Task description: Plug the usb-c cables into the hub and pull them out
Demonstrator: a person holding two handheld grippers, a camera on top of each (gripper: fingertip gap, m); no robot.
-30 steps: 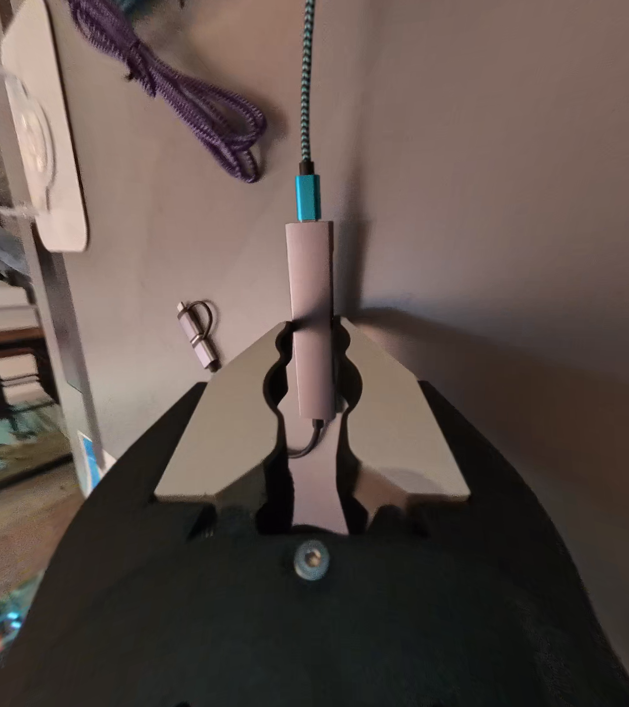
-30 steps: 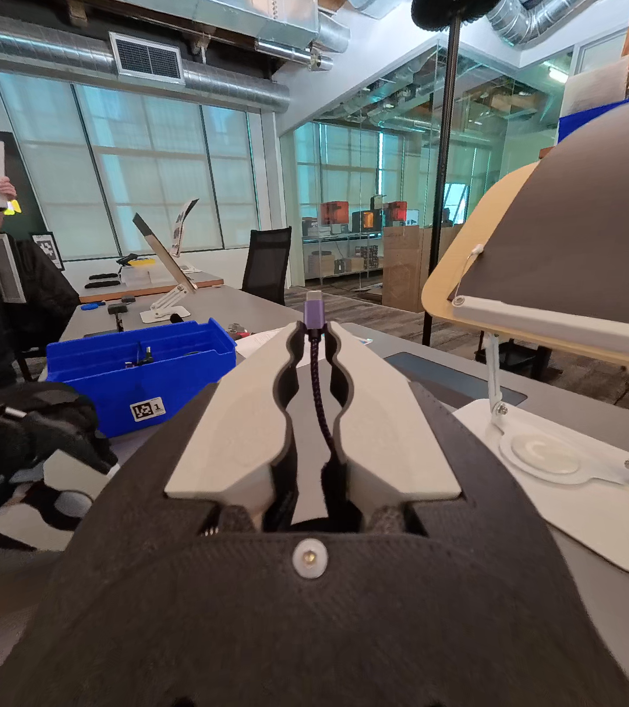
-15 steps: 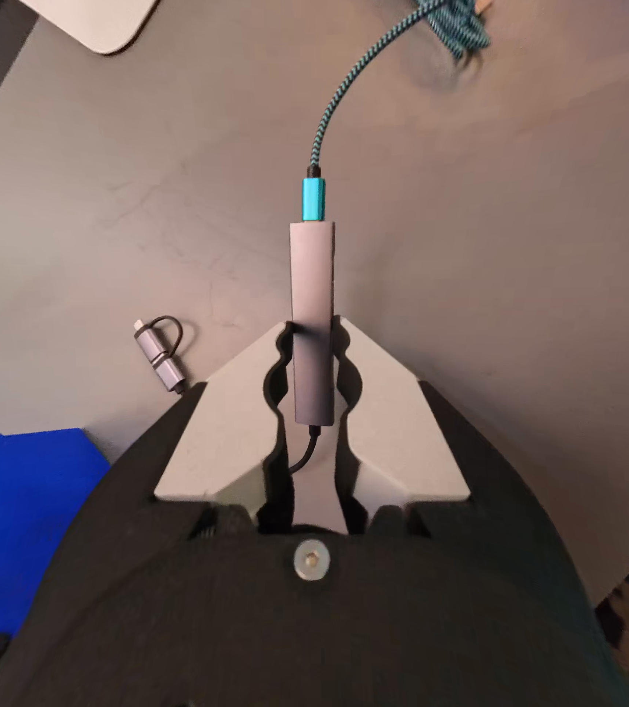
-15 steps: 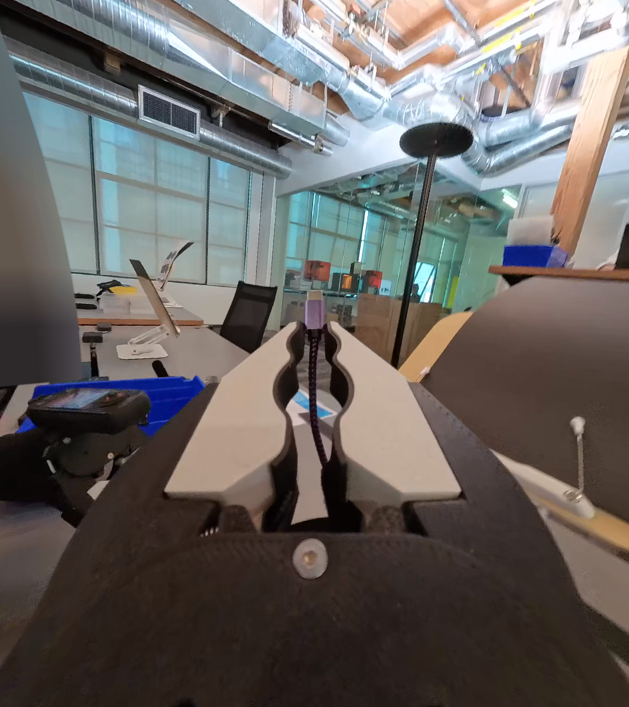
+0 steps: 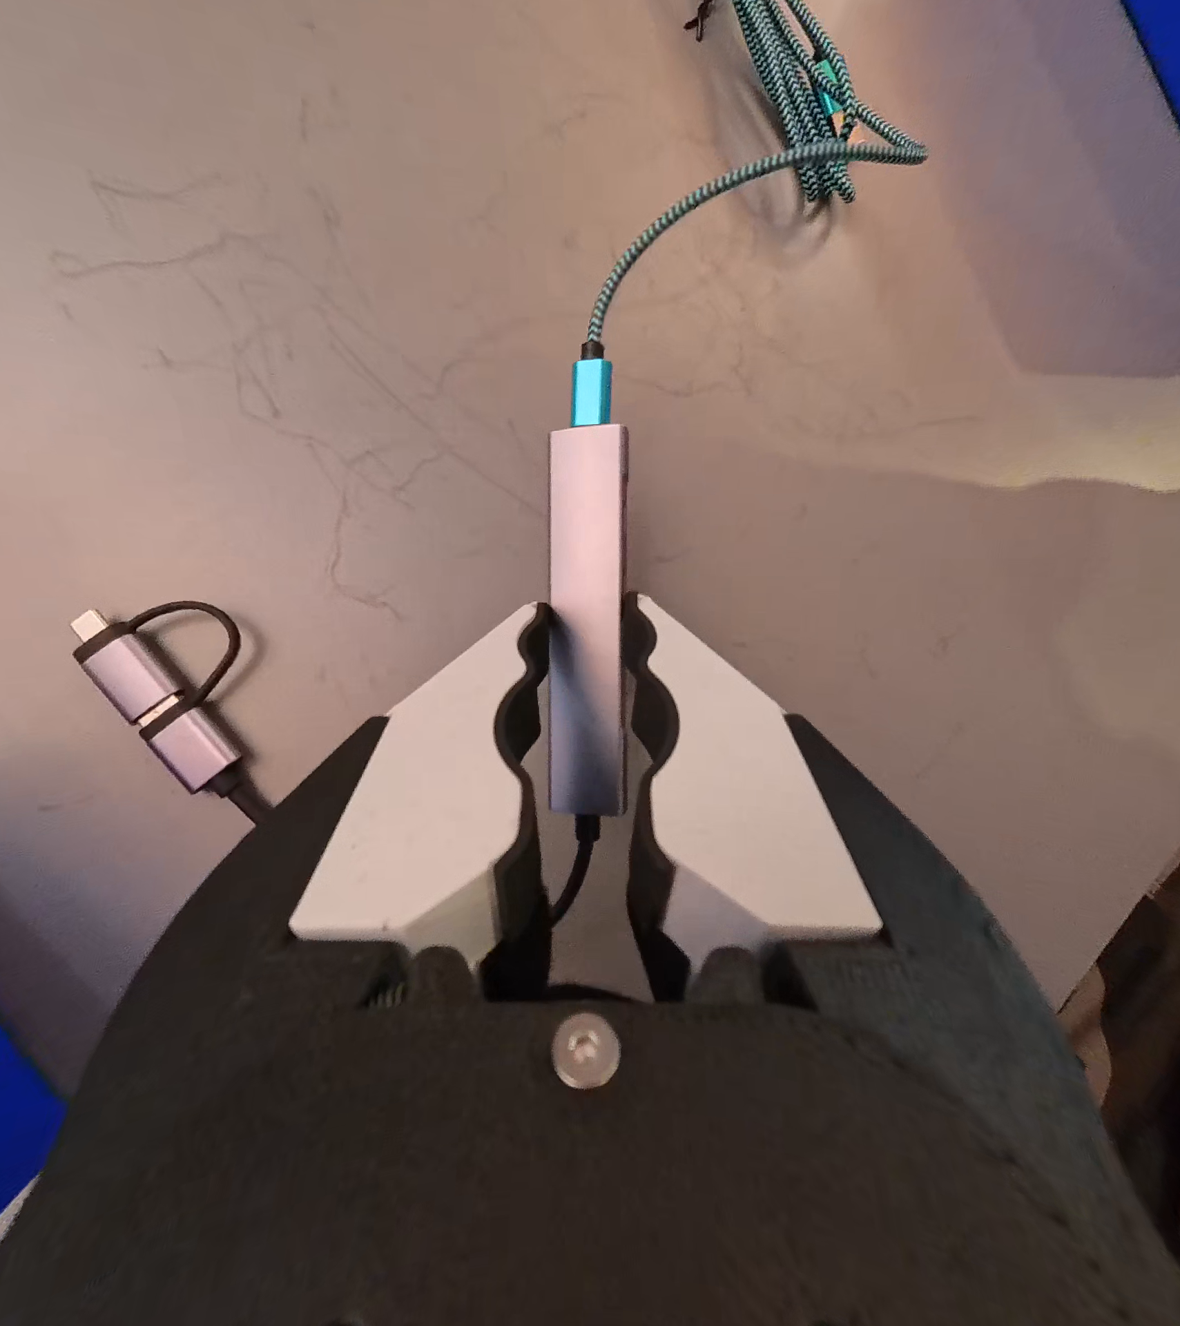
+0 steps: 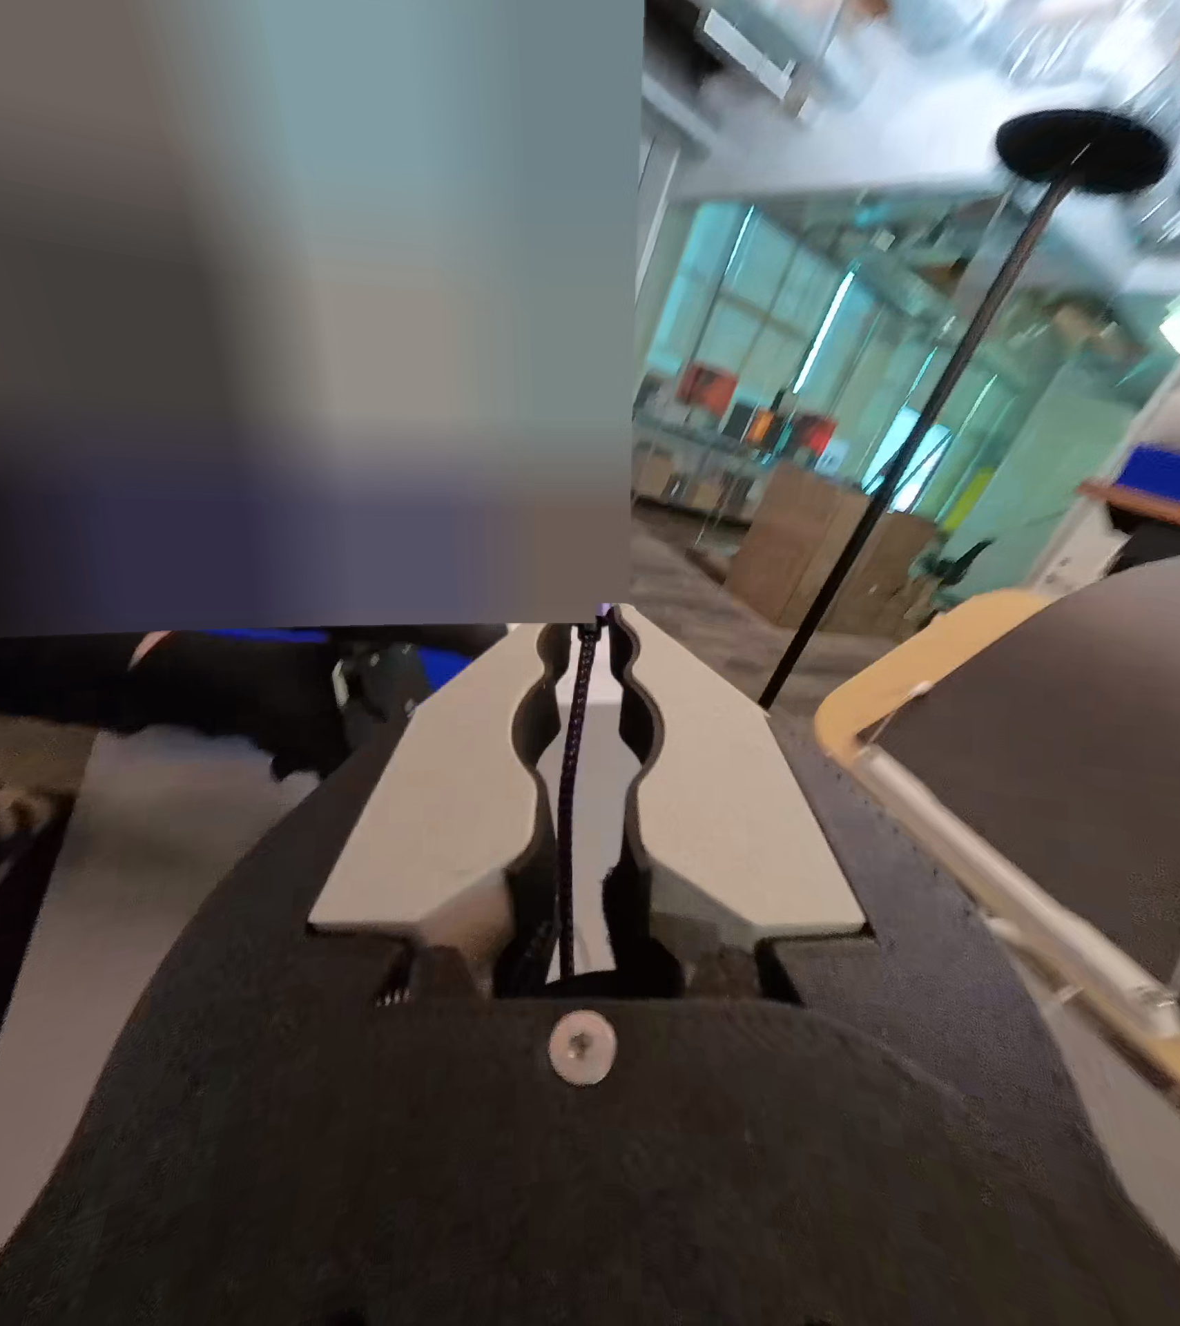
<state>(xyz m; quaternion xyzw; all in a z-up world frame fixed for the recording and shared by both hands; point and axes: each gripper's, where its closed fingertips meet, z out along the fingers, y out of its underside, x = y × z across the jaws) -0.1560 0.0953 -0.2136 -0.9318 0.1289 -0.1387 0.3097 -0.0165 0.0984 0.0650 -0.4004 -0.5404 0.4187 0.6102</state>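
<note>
Both grippers clamped, hub over the desk.
Left gripper (image 5: 587,617) gripped the hub (image 5: 585,617), teal cable (image 5: 651,244) plugged in its far end; bare desk (image 5: 285,323) around. Right gripper (image 6: 590,635) pinched the purple cable (image 6: 574,753); board (image 6: 1074,717) close right.

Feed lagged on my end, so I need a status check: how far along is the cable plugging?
Done: the teal cable sits plugged into the far end of the hub. In hand: the left gripper clamps the hub above the table, and the right gripper grips the purple cable, plug tip hidden by a blur patch. Left: plugging the purple cable in, then pulling both out.
</note>
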